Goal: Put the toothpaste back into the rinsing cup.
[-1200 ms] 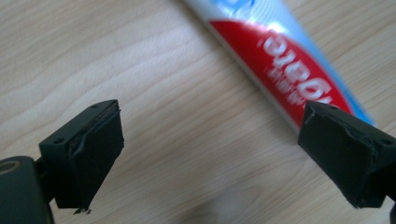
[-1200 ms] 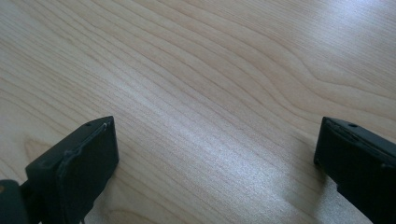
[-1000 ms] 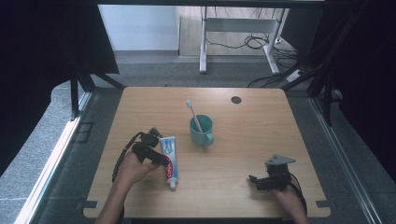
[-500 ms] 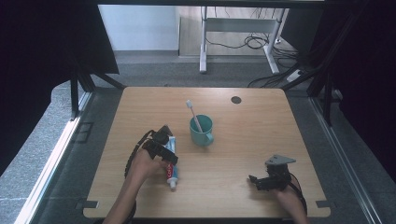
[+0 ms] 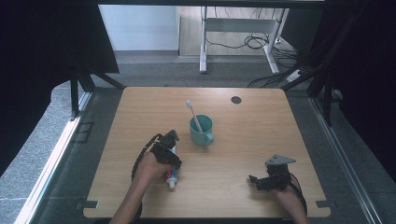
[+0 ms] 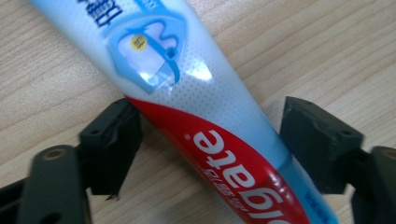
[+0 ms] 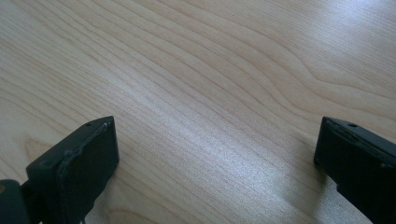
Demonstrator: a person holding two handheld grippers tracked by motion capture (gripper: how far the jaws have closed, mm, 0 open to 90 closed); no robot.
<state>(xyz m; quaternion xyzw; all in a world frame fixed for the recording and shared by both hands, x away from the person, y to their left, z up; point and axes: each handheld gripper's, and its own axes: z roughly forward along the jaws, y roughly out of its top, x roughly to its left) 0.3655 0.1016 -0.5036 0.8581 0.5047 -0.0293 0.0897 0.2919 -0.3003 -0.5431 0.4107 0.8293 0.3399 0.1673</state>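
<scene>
Toothpaste tube [image 6: 196, 116] — lying flat on the wooden table [image 5: 261, 140], toward its left front part, diagonal between the jaws of the left gripper [image 5: 166, 151]; the jaws have just been closing, the left one at the tube's edge, the right one just beside it with a sliver of gap, so no firm squeeze can be told. Right gripper [image 7: 215, 158] — near the table's front right corner, low over bare wood, jaws spread wide and holding nothing. Teal cup [image 5: 201, 131] with a toothbrush [image 5: 193, 112] standing in it — mid-table, just beyond the tube.
</scene>
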